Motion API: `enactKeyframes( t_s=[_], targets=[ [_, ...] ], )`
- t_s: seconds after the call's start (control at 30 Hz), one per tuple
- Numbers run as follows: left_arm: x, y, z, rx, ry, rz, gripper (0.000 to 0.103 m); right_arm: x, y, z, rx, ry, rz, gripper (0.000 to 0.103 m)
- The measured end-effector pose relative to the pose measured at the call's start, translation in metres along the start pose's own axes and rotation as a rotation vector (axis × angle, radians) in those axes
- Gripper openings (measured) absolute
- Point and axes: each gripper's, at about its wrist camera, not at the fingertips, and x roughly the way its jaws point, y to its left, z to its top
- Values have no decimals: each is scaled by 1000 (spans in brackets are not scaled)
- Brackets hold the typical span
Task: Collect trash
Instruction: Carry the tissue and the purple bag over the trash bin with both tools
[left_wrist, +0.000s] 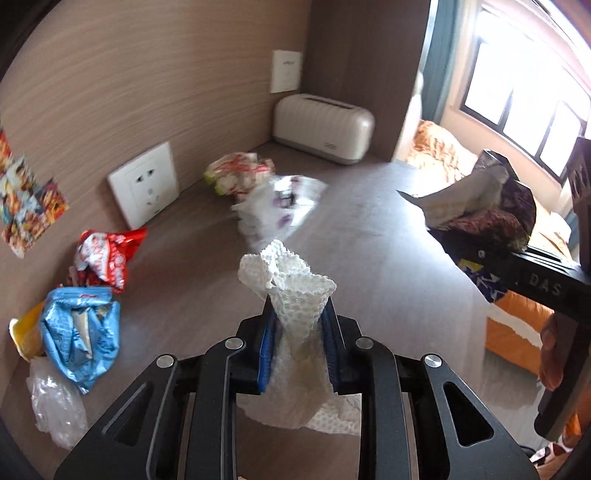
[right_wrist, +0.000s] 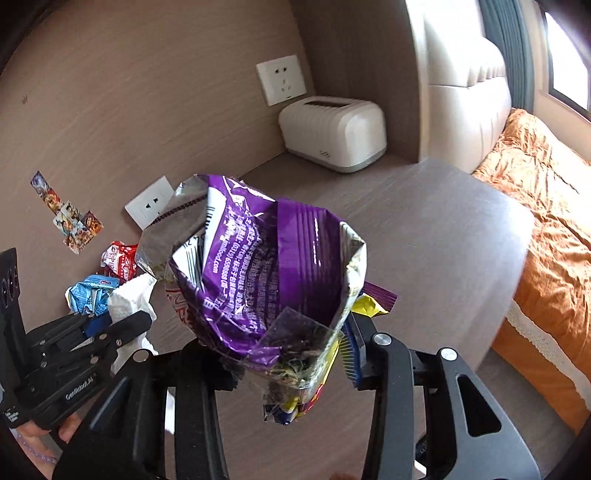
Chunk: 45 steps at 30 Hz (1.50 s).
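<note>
My left gripper (left_wrist: 297, 317) is shut on a crumpled white paper towel (left_wrist: 295, 291) and holds it above the brown tabletop (left_wrist: 388, 258). My right gripper (right_wrist: 291, 339) is shut on an open purple snack bag (right_wrist: 266, 266) with other wrappers stuffed in it, held up at the table's right side; it also shows in the left wrist view (left_wrist: 484, 206). Loose trash lies along the wall: a red wrapper (left_wrist: 105, 258), a blue wrapper (left_wrist: 81, 332), a clear plastic bag (left_wrist: 55, 402), a white and purple wrapper (left_wrist: 277, 206) and a red-green-white wrapper (left_wrist: 236, 171).
A cream toaster-like box (left_wrist: 323, 127) stands in the back corner. Wall sockets (left_wrist: 144, 184) and stickers (left_wrist: 26, 206) are on the wooden wall. A bed with orange bedding (right_wrist: 546, 240) lies to the right of the table edge.
</note>
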Motion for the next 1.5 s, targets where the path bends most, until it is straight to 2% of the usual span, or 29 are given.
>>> enactKeyframes(
  t_s=[0.3,0.57,0.87,1.13,1.3,1.5],
  targets=[
    [-1,-112,3,171,6,-197,23,-54,-68,-28,125,-29,-141,43],
    [14,-216,-16,299,88,-371,23,-102,-133,-71,244,-18,-287,43],
    [49,-307,-49,411,210,-453,23,-124,-183,-111,367,16,-350,43],
    [101,-349,-80,441,326,-515,23,-116,-228,-154,454,68,-368,44],
    [144,-366,-115,456,406,-512,23,-88,-263,-188,528,133,-369,44],
    [211,-375,-168,474,497,-508,23,-28,-304,-238,608,211,-345,44]
  ],
)
